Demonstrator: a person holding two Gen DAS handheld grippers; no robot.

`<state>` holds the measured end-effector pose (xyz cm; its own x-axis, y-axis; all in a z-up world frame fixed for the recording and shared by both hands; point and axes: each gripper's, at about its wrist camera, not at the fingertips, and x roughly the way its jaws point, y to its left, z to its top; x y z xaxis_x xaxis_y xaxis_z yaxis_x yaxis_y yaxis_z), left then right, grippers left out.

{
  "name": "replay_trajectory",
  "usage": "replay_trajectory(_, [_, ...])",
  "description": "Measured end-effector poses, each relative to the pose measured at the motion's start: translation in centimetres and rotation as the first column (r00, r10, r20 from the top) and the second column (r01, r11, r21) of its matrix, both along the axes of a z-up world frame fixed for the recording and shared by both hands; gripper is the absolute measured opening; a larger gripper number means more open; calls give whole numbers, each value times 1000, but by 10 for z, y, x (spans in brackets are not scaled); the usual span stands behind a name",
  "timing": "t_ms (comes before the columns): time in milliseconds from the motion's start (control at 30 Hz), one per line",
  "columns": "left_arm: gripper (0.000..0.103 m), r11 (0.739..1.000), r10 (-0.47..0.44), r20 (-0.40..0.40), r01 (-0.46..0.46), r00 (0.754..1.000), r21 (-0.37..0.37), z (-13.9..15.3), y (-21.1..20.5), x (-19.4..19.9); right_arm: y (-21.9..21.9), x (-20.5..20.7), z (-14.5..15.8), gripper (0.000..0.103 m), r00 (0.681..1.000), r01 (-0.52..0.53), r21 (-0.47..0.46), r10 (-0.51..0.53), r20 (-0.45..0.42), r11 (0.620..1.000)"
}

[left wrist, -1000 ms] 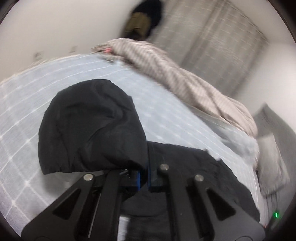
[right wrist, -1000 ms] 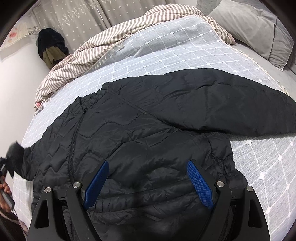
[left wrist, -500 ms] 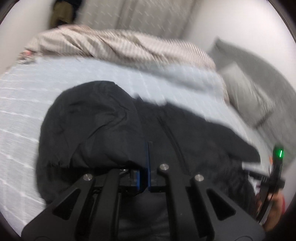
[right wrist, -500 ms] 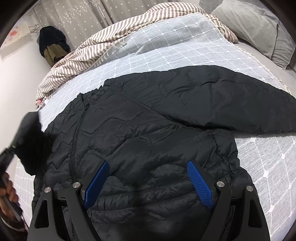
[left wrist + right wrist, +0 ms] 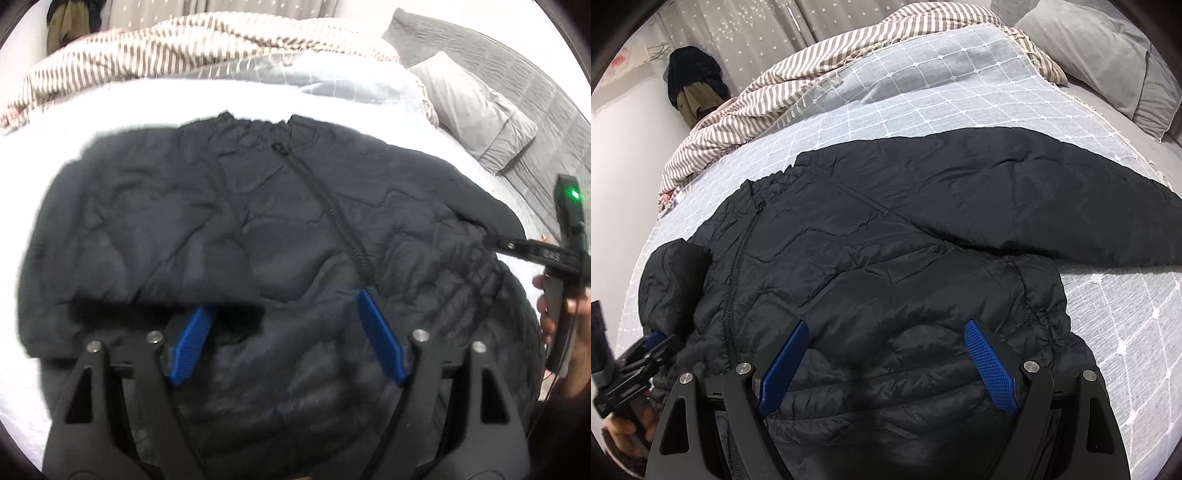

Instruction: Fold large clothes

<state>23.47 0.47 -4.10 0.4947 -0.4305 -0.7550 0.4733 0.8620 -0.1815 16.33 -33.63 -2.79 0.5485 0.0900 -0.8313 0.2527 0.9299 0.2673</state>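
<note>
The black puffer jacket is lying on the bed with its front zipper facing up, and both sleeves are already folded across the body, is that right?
Not quite. The black puffer jacket does lie on the bed zipper up, but only one sleeve is folded in. The right wrist view shows the other sleeve stretched out flat to the side on the checked cover.

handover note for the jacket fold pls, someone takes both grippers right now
Left gripper: open, empty, low over the black puffer jacket.
Right gripper: open, empty, above the hem.
Jacket lies zipper-up on the checked bedspread.
Done: left sleeve is folded in across the chest.
Left: right sleeve is spread out sideways; fold it in, then fold the body.
</note>
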Motion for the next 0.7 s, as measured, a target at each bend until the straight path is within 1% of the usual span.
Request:
replay_trajectory(100, [84,1000,14,43,-14,999,1,12,10,-6,4,0,1,88,1000,-8,-19,8,4,1000])
replay_trajectory(167, [89,998,62,81,-62,995,-5,20,20,-8,8,1,2,88,1000,-15,-30,16,8,999])
replay_trajectory(233, [98,995,103,101,-102,989,-18,24,26,-4,11,2,2,88,1000,-24,-37,24,8,999])
replay_trajectory(300, [101,990,143,108,-141,984,-23,26,33,-1,15,2,1,88,999,-35,-49,35,4,998])
replay_trajectory(400, [101,981,191,118,-192,975,0,28,43,6,21,4,0,88,998,-58,-70,58,1,996])
replay_trajectory(500, [101,967,246,144,-253,958,28,26,57,10,29,4,0,88,996,-87,-89,88,5,992])
replay_trajectory(567, [101,960,276,157,-281,948,13,25,70,11,34,5,1,88,994,-104,-95,106,11,990])
replay_trajectory(633, [101,944,321,168,-329,932,23,25,90,12,42,7,4,88,990,-136,-95,139,23,986])
replay_trajectory(667, [101,933,348,179,-358,920,25,26,100,13,49,8,8,88,986,-161,-86,164,38,983])
replay_trajectory(700, [101,925,371,184,-380,910,14,26,110,13,55,11,12,88,982,-178,-76,182,52,981])
